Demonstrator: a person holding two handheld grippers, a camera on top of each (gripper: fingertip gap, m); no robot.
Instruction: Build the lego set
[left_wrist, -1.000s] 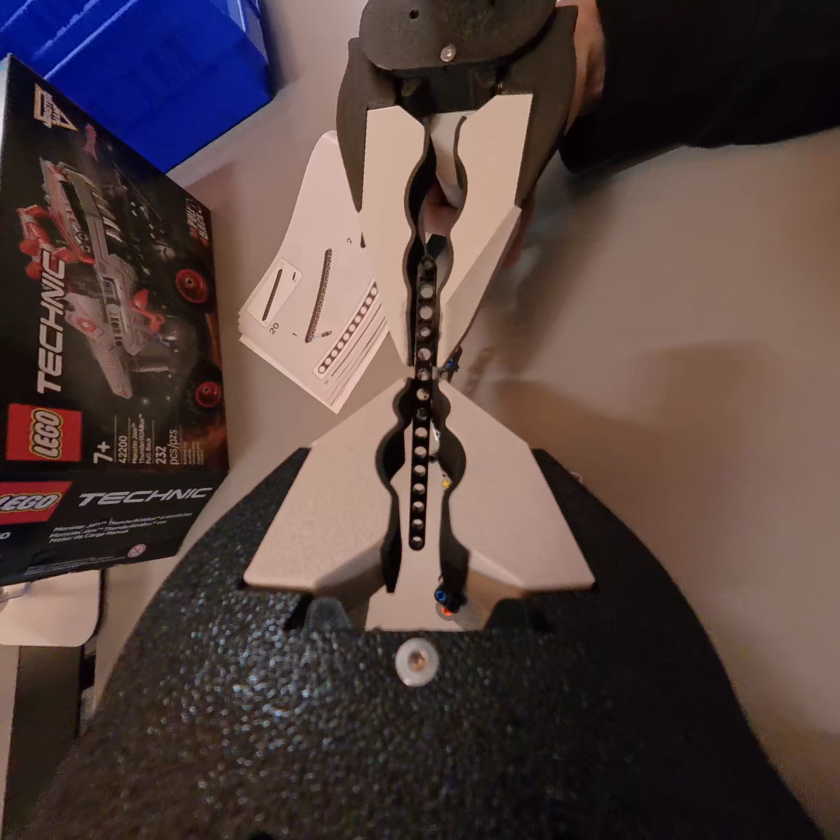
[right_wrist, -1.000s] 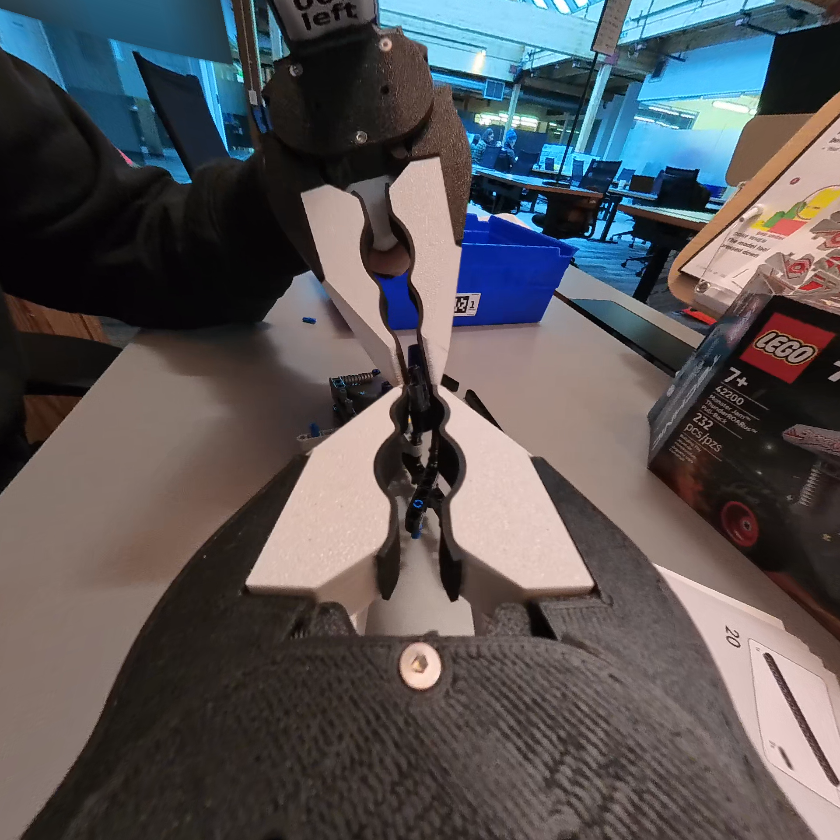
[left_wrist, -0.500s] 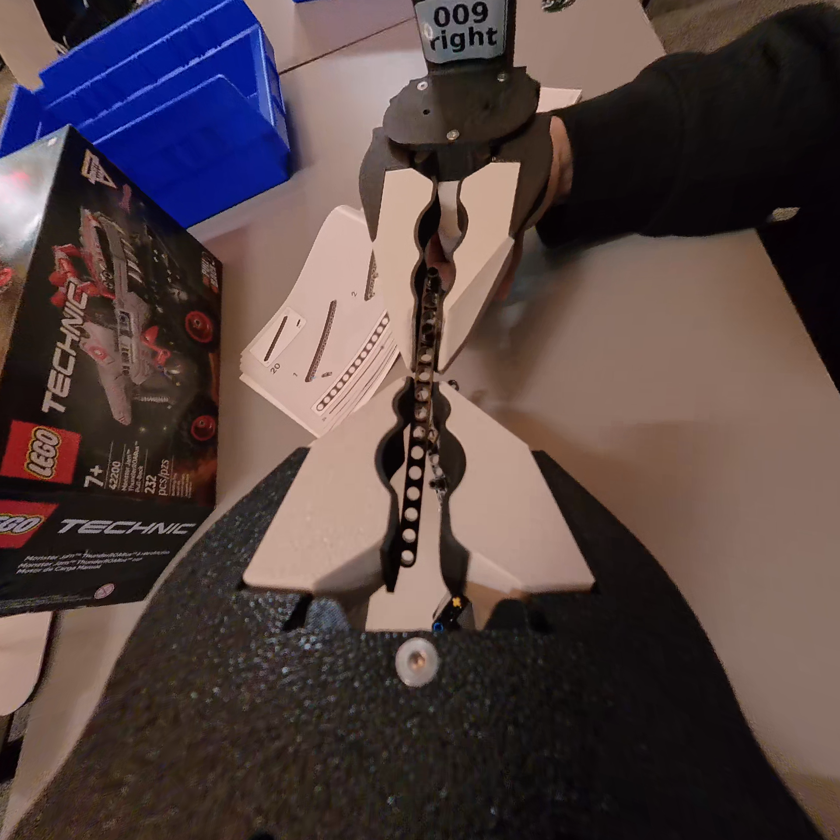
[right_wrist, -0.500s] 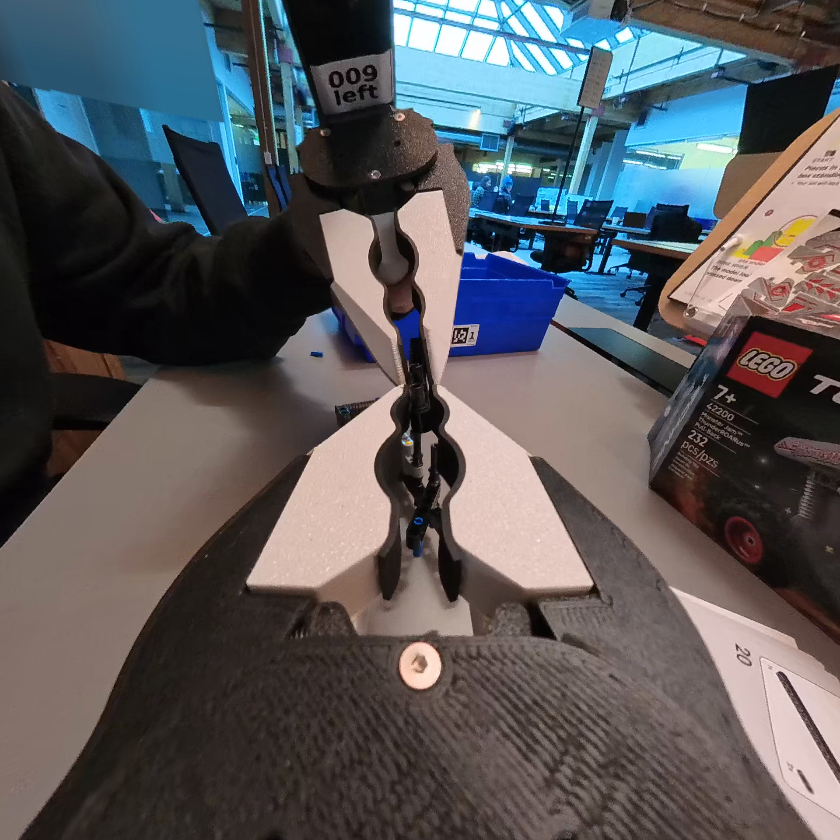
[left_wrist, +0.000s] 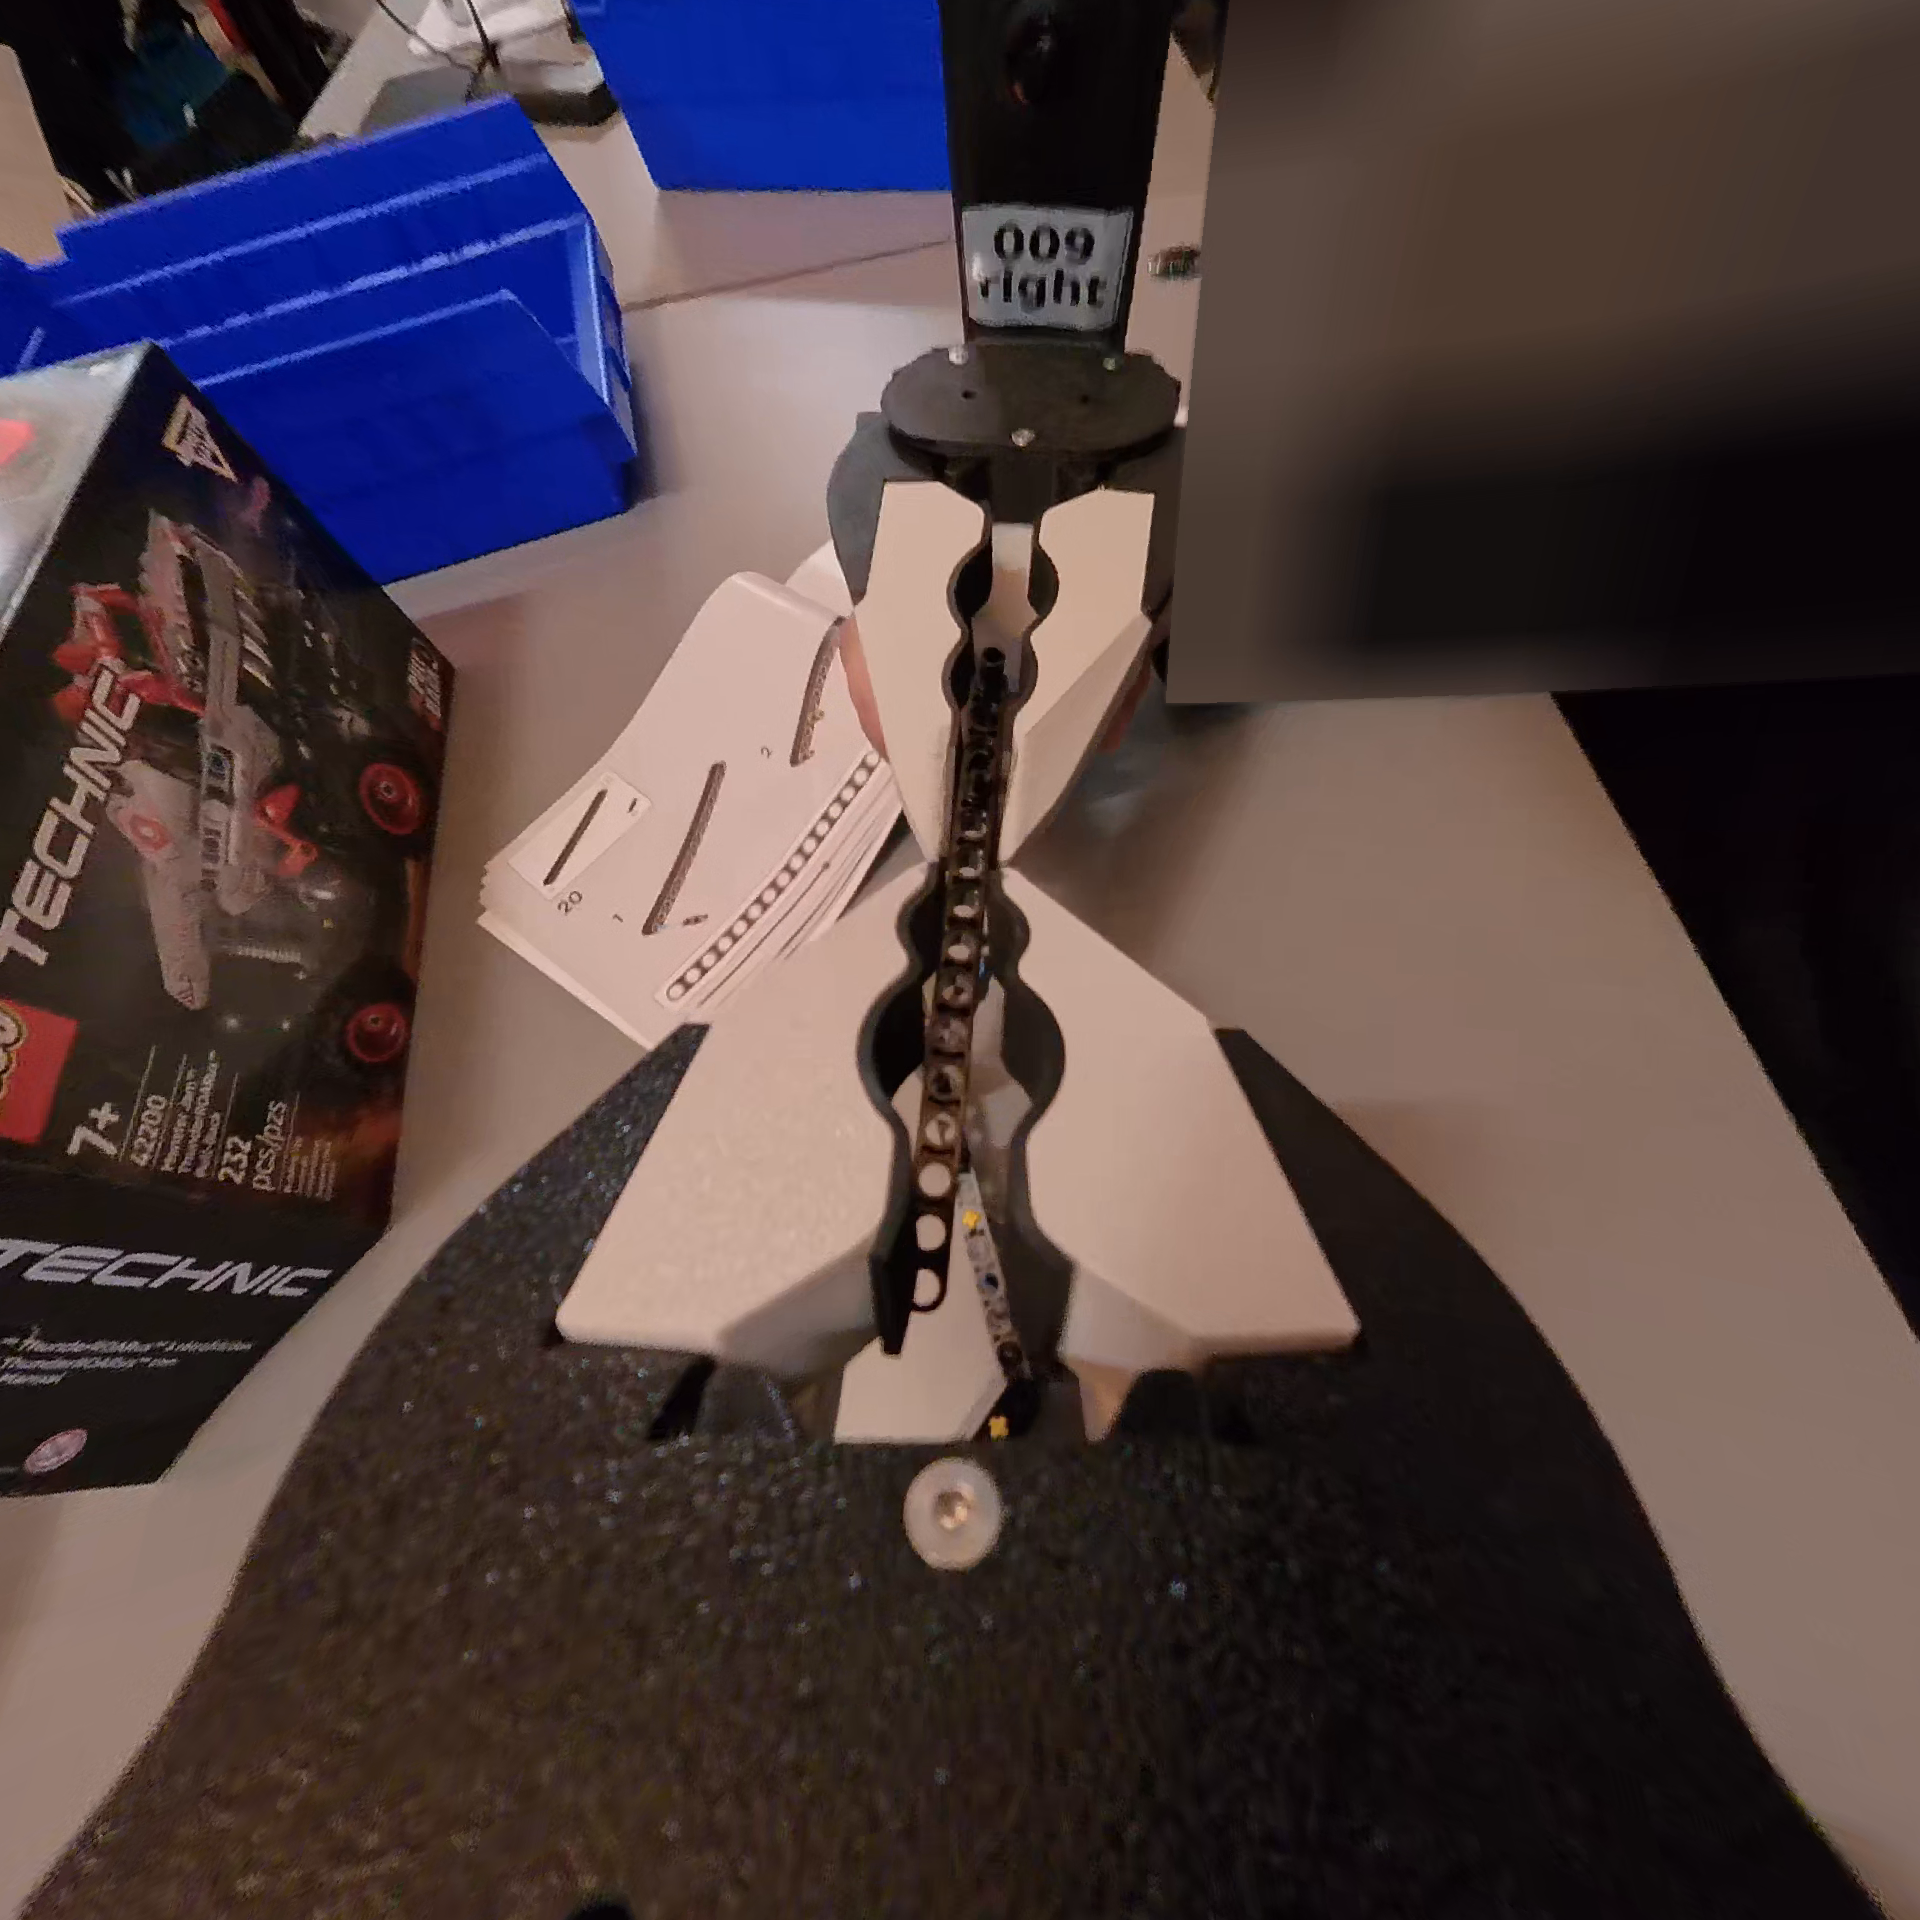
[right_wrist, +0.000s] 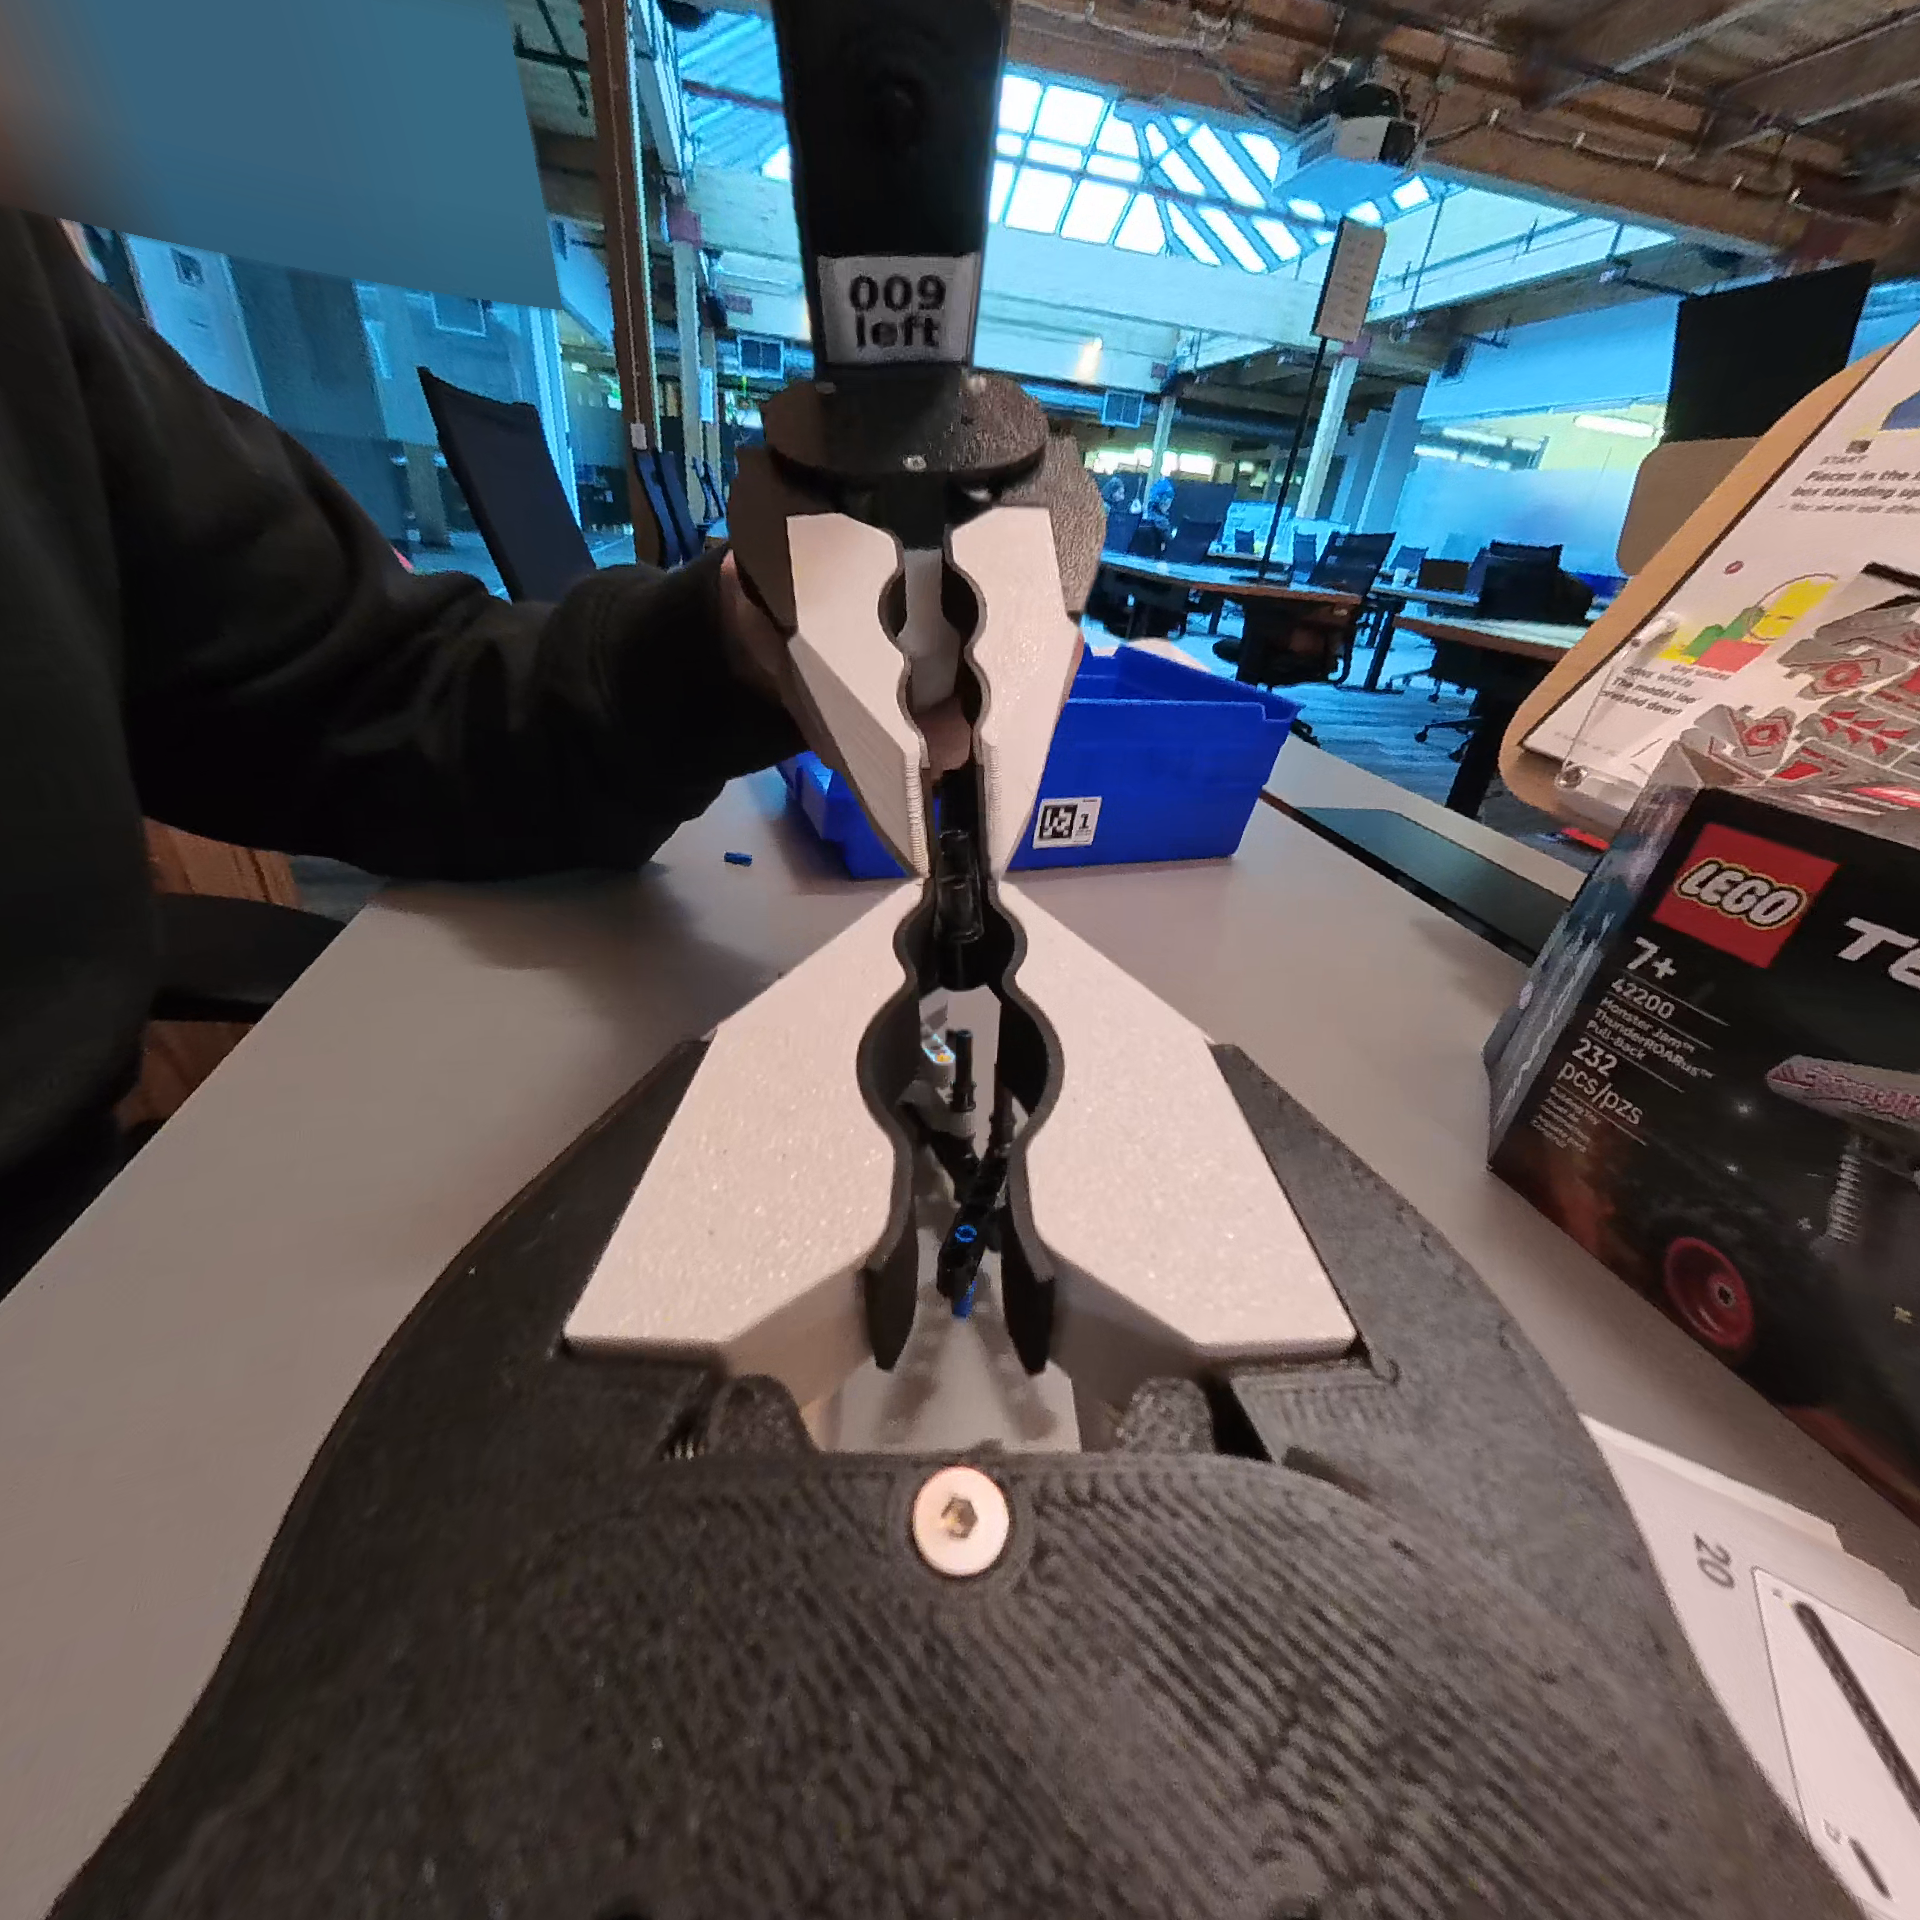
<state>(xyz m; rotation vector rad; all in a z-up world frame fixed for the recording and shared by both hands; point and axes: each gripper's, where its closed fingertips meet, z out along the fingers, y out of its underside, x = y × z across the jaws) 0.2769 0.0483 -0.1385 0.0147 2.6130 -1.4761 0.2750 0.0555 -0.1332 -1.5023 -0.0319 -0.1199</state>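
Observation:
A long black Technic beam (left_wrist: 951, 1039) with a row of holes runs between both grippers, above the table. My left gripper (left_wrist: 964, 904) is shut on its near part. A second, thin patterned piece (left_wrist: 987, 1278) lies beside the beam between the left fingers. My right gripper (left_wrist: 971, 821) faces it tip to tip and is shut on the beam's far end. In the right wrist view my right gripper (right_wrist: 958, 920) is shut on the same black assembly (right_wrist: 956, 966), which has a blue pin (right_wrist: 964, 1236) near its base. The left gripper (right_wrist: 956, 831) is opposite.
The set's box (left_wrist: 208, 935) stands left of the grippers and shows in the right wrist view (right_wrist: 1714, 1039). An open instruction booklet (left_wrist: 707, 852) lies on the table under the grippers. Blue bins (left_wrist: 364, 343) stand behind. A small blue pin (right_wrist: 738, 858) lies on the table near a dark sleeve (right_wrist: 364, 675). Less than 4 cm separates the two grippers' tips.
Both grippers have risen and tilted up with the beam held between them, so more of the bins and the room shows. The two grips have not changed.

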